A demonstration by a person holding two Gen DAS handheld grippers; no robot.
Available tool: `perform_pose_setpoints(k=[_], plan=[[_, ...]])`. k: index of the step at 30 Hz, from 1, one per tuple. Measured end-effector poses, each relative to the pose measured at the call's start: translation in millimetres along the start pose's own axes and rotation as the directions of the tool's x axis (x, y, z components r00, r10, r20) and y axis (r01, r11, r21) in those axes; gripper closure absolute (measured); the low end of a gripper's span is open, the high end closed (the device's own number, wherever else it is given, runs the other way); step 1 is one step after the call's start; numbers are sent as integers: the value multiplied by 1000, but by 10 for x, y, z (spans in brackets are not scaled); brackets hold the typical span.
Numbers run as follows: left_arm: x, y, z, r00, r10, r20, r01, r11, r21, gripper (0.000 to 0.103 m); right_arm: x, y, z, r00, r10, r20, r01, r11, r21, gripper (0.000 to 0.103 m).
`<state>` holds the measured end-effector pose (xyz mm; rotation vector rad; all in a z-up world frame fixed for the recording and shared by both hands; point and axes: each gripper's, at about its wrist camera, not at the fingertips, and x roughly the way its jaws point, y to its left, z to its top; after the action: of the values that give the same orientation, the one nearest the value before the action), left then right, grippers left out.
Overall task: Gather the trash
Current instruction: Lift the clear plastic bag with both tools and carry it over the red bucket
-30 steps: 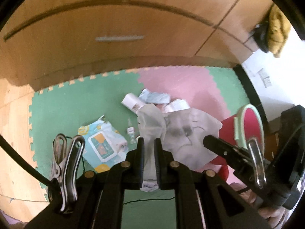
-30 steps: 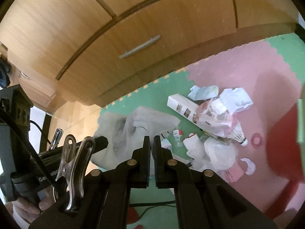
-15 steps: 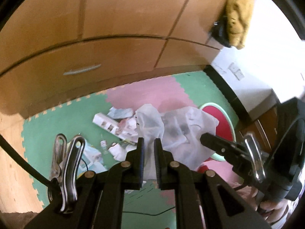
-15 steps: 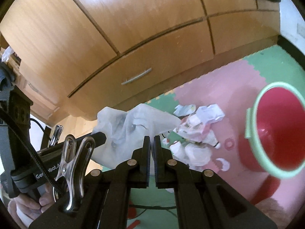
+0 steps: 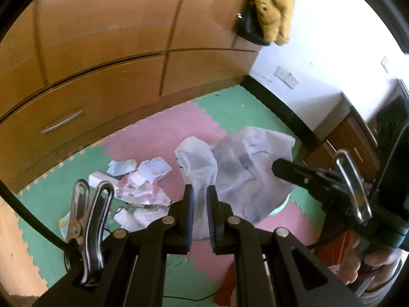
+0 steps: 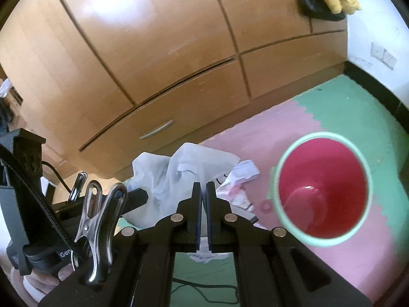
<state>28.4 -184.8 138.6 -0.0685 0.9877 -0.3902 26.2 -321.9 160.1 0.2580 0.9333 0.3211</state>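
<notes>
Wardrobe (image 6: pixel 166 58) behind; bucket (image 6: pixel 322 189) beside litter (image 5: pixel 143 186), possibly wrappers.

A translucent white bag (image 5: pixel 240 168) with faint dark printed marks hangs over a floor mat (image 6: pixel 358 117) of pink and green tiles with toothed, interlocking edges. At the right stands a bucket (image 6: pixel 322 192), red inside with a pale mint-green rim. The litter (image 5: pixel 143 186) on the mat is mostly white paper with pink and red print. Behind, the cabinet (image 6: pixel 153 51) is warm orange-brown wood with a silver handle. A mustard-yellow cloth (image 5: pixel 273 7) hangs at far right against a white wall.
</notes>
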Motion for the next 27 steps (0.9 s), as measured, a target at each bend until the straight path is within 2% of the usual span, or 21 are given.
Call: perform_pose_setpoints(k=[8,17,27], plan=[[535,-463,107,998,-38,-40,40,998,51,93,-42,-522,36,994,-106,31,105,994,33,99],[1155,-857,95,995,-44,-87,55,990,128,93,79,-1179,21,981,-194,-6,193,975,114,99],[1610,-1046,8,994,-32,-103,56,968,244,93,323,-1579,-171,962,-260,-80,271,941,204,99]])
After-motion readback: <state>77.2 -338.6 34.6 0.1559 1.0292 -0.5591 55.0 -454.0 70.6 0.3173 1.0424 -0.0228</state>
